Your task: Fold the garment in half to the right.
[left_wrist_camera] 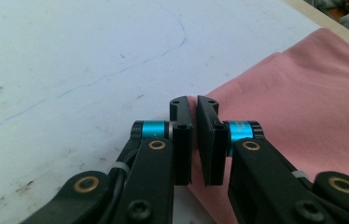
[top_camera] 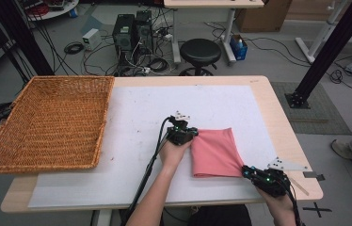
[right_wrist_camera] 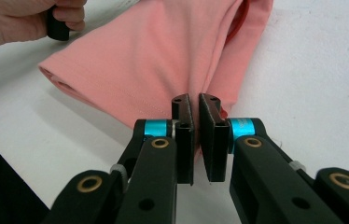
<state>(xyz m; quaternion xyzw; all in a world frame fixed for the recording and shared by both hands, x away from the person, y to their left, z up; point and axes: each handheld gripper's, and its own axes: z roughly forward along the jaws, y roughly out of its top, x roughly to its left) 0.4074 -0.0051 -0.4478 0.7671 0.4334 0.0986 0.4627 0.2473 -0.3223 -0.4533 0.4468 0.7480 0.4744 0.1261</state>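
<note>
A folded pink cloth (top_camera: 214,151) lies on the white sheet (top_camera: 141,136) that covers the table. My left gripper (top_camera: 189,136) is at the cloth's upper left corner, and its jaws are pinched on the cloth's edge (left_wrist_camera: 194,103). My right gripper (top_camera: 246,172) is at the lower right corner, near the table's front edge, with its jaws clamped on a fold of the cloth (right_wrist_camera: 194,99). In the right gripper view the other hand (right_wrist_camera: 21,18) shows beyond the cloth (right_wrist_camera: 158,51).
A large wicker basket (top_camera: 47,122) stands on the table's left end. A thin flat stick (top_camera: 299,186) lies by the right front corner. Behind the table are a black stool (top_camera: 200,52), computer towers (top_camera: 132,30) and cables on the floor. A person's shoe (top_camera: 350,153) shows at the right.
</note>
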